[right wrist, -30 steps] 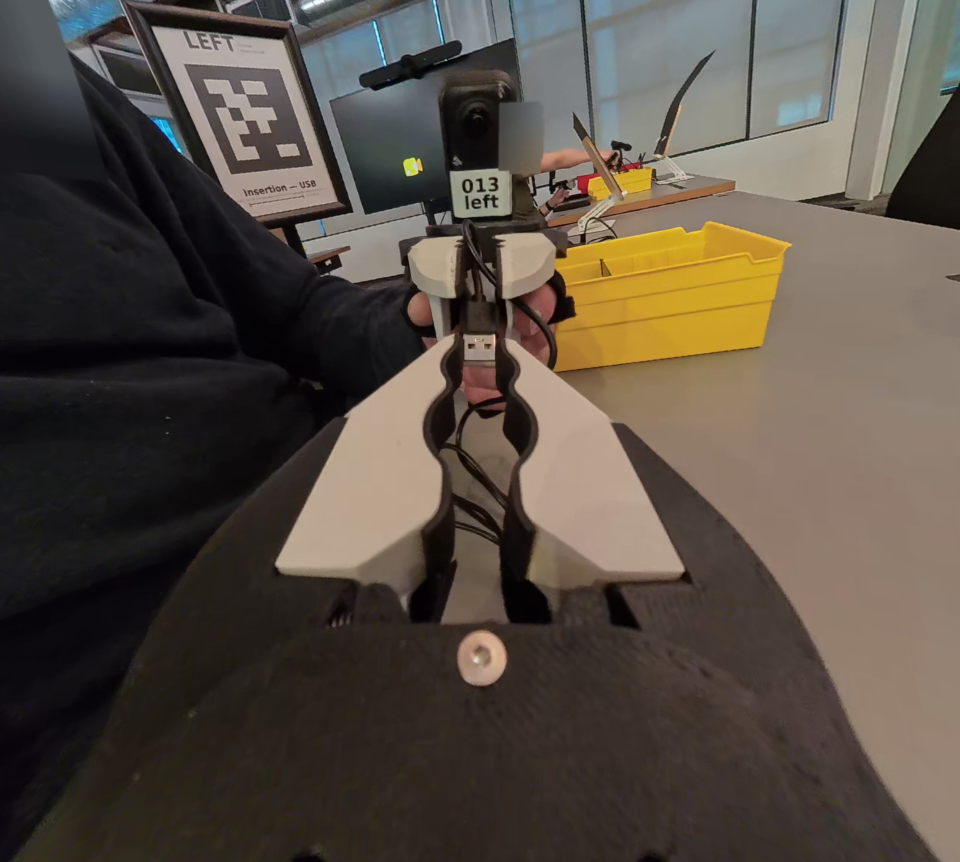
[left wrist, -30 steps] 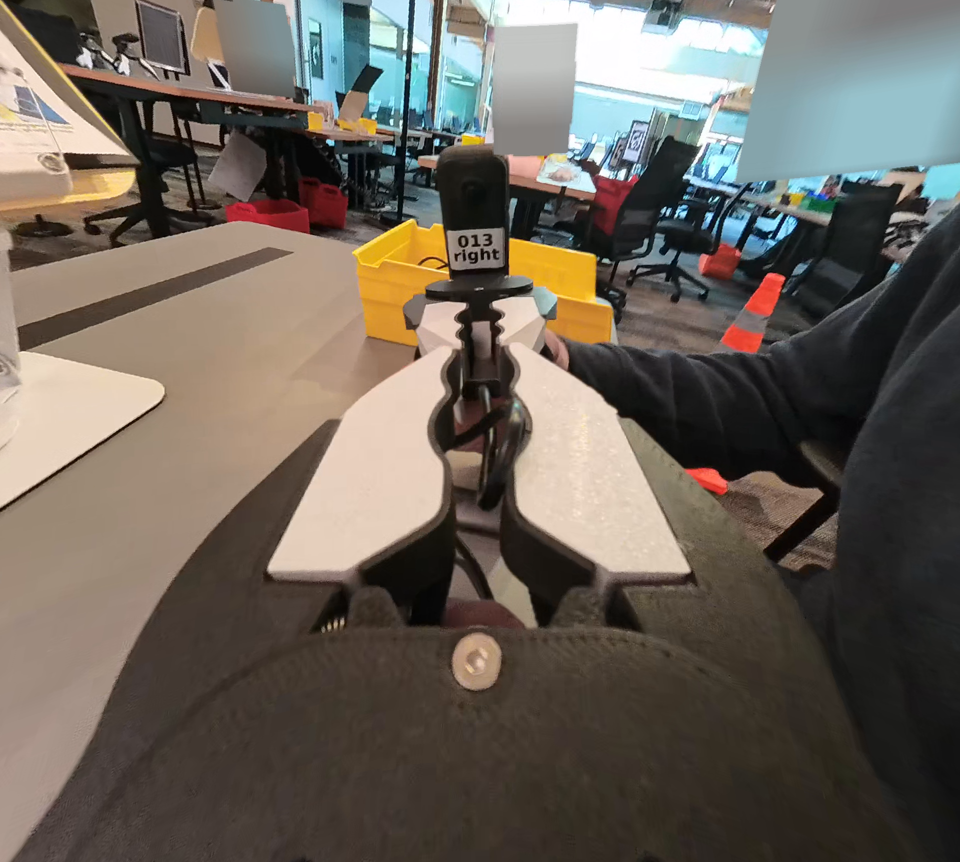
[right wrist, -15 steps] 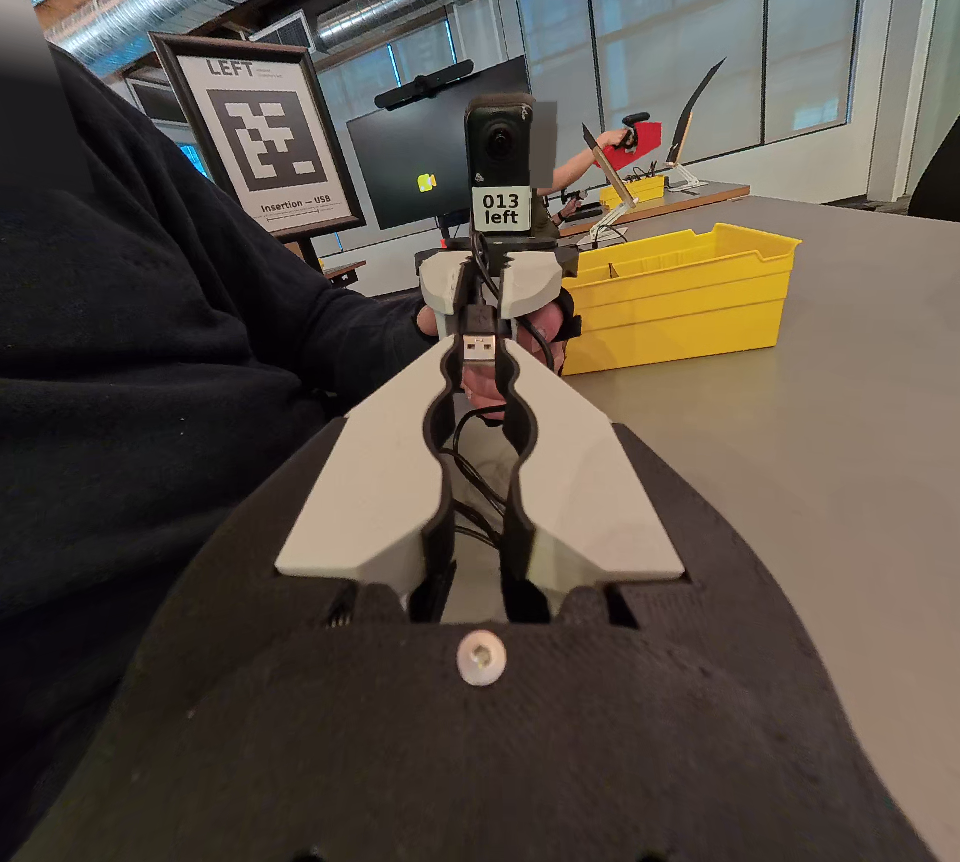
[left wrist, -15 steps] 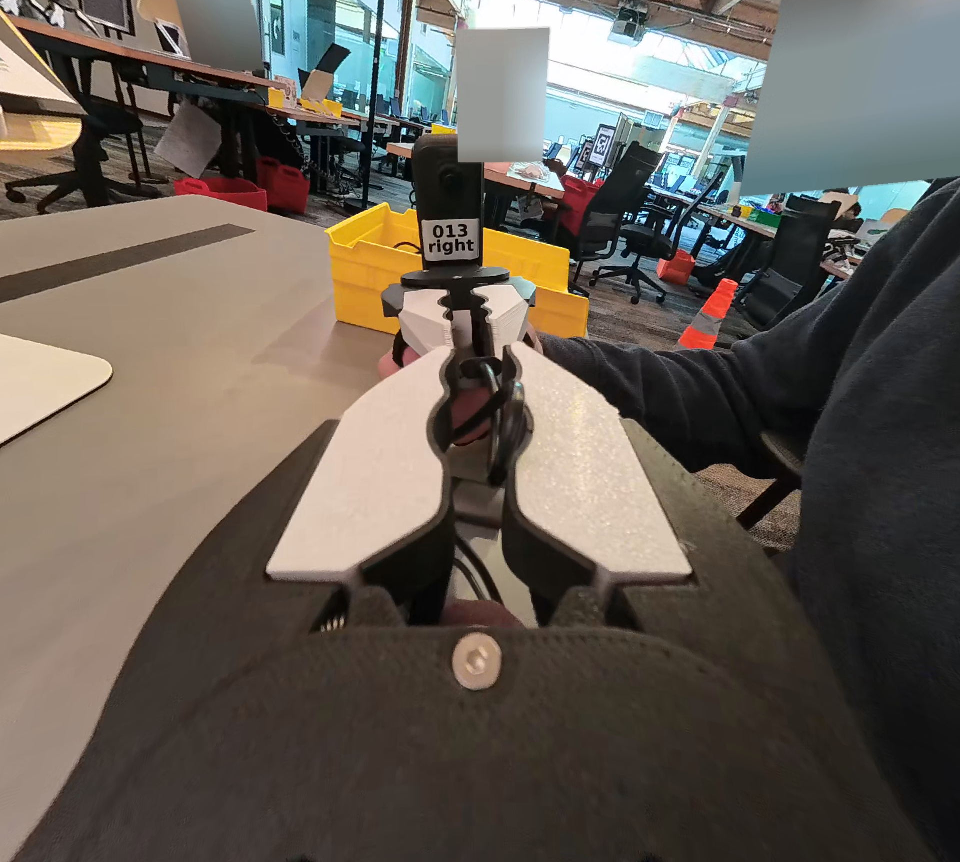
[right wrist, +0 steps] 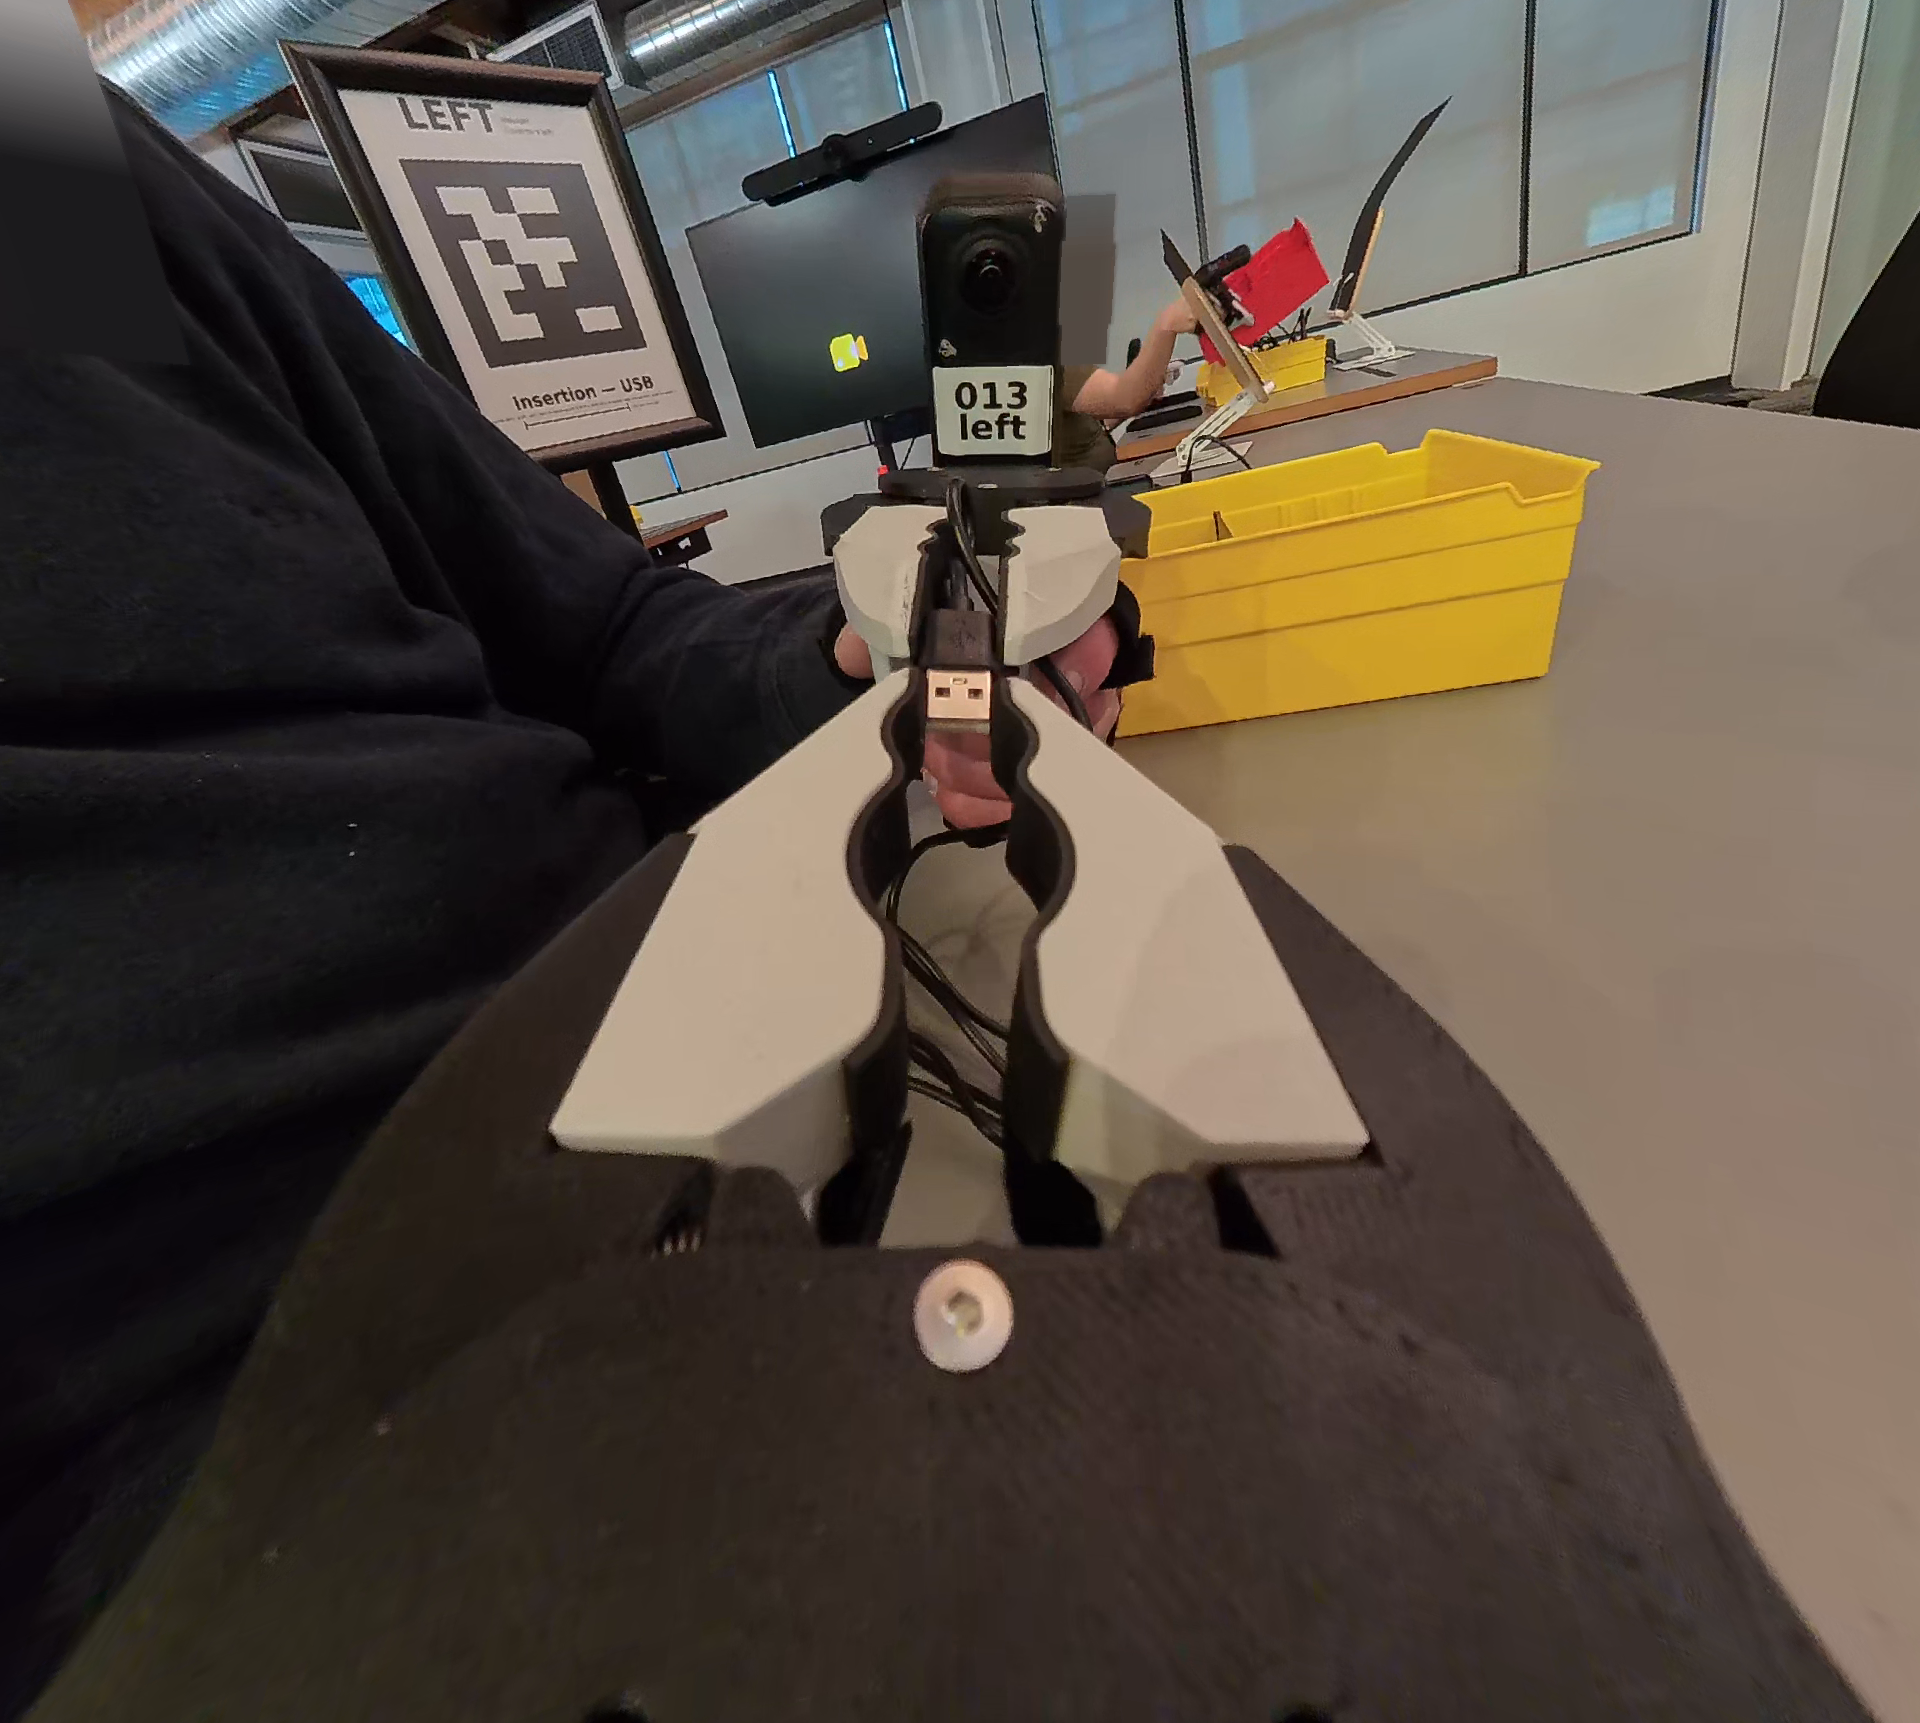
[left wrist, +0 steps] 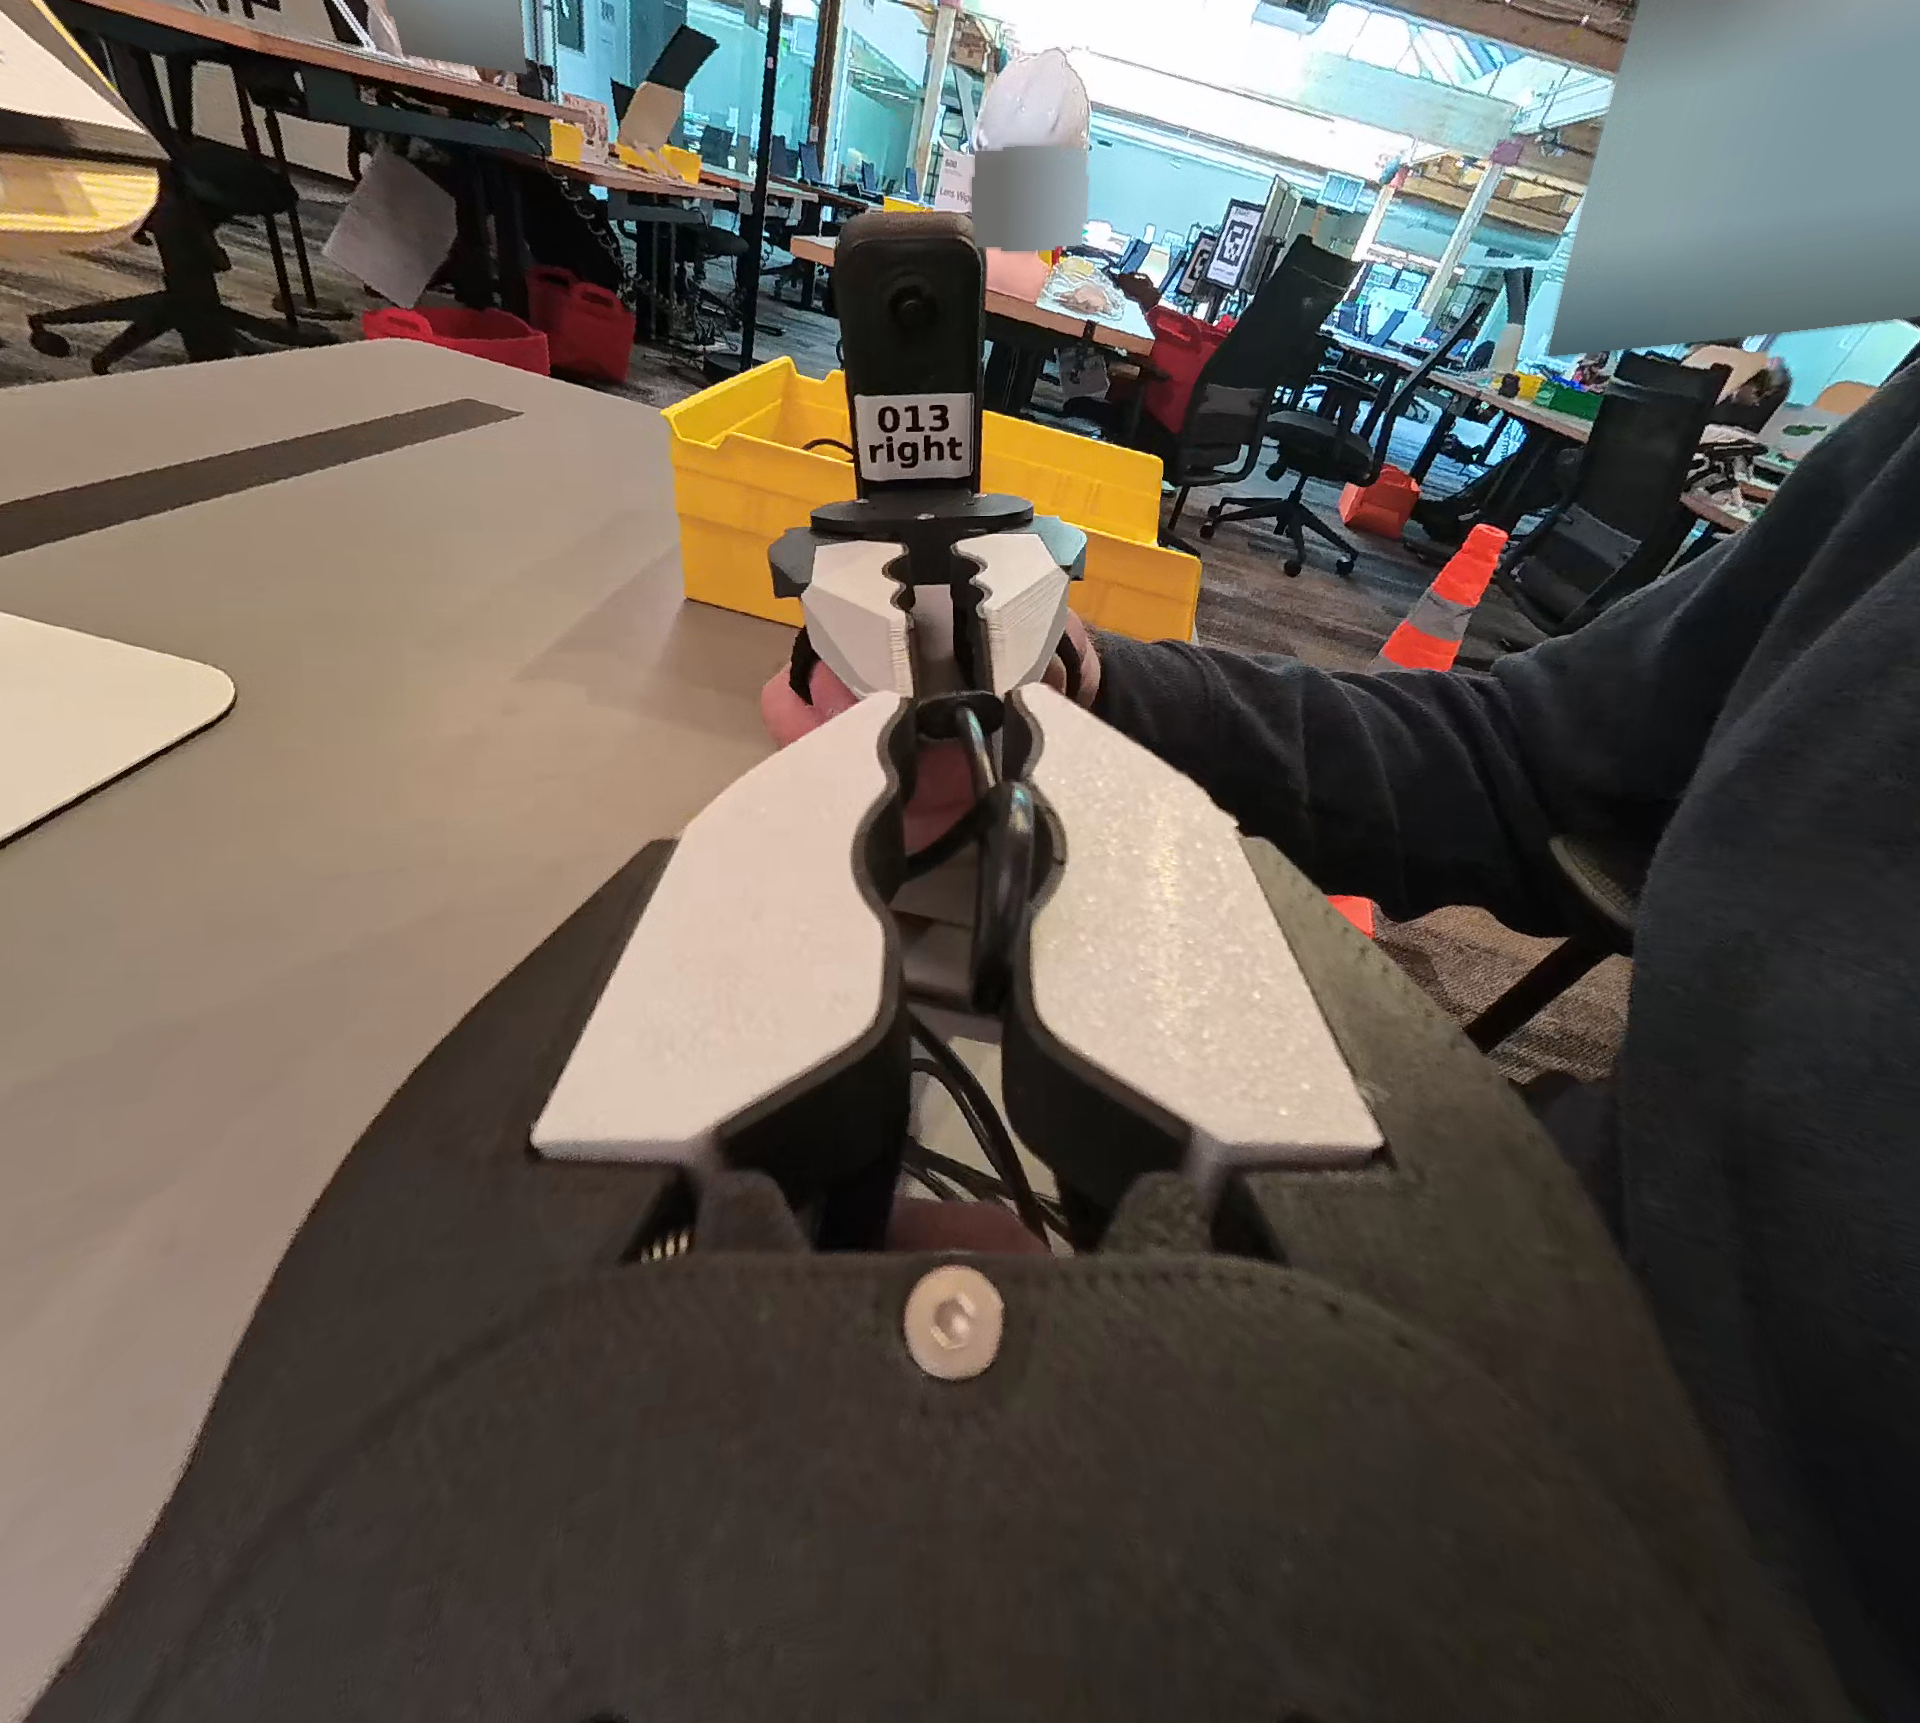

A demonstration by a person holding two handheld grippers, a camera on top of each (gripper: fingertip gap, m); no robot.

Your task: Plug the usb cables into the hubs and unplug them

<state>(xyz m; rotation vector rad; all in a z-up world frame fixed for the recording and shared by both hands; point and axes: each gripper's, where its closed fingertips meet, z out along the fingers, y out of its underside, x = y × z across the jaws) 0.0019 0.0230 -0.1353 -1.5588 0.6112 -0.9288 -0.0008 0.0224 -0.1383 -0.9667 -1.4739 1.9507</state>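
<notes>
My two grippers face each other, tip to tip, above the grey table (right wrist: 1558, 946). My left gripper (left wrist: 958, 717) is shut on the black body of a USB plug (right wrist: 961, 694). It also shows in the right wrist view (right wrist: 961, 624), with the plug's metal end pointing at the camera. My right gripper (right wrist: 961, 723) has its jaws closed to the width of that metal end, which sits between its fingertips. It also shows in the left wrist view (left wrist: 943, 665). The black cable (left wrist: 1003, 852) loops down between the fingers, with several strands (right wrist: 940, 1029) below. I see no hub.
A yellow bin (right wrist: 1351, 593) stands on the table just behind the grippers and also shows in the left wrist view (left wrist: 727, 478). A white pad (left wrist: 94, 717) lies at the left. A framed marker sign (right wrist: 509, 271) stands behind a dark sleeve (right wrist: 312, 738). Office desks and chairs fill the room beyond. My left and right fingertips are right by each other.
Both grippers have stayed tip to tip with the plug between them. The pair has swung and tilted slightly, so the background has shifted in both views.
</notes>
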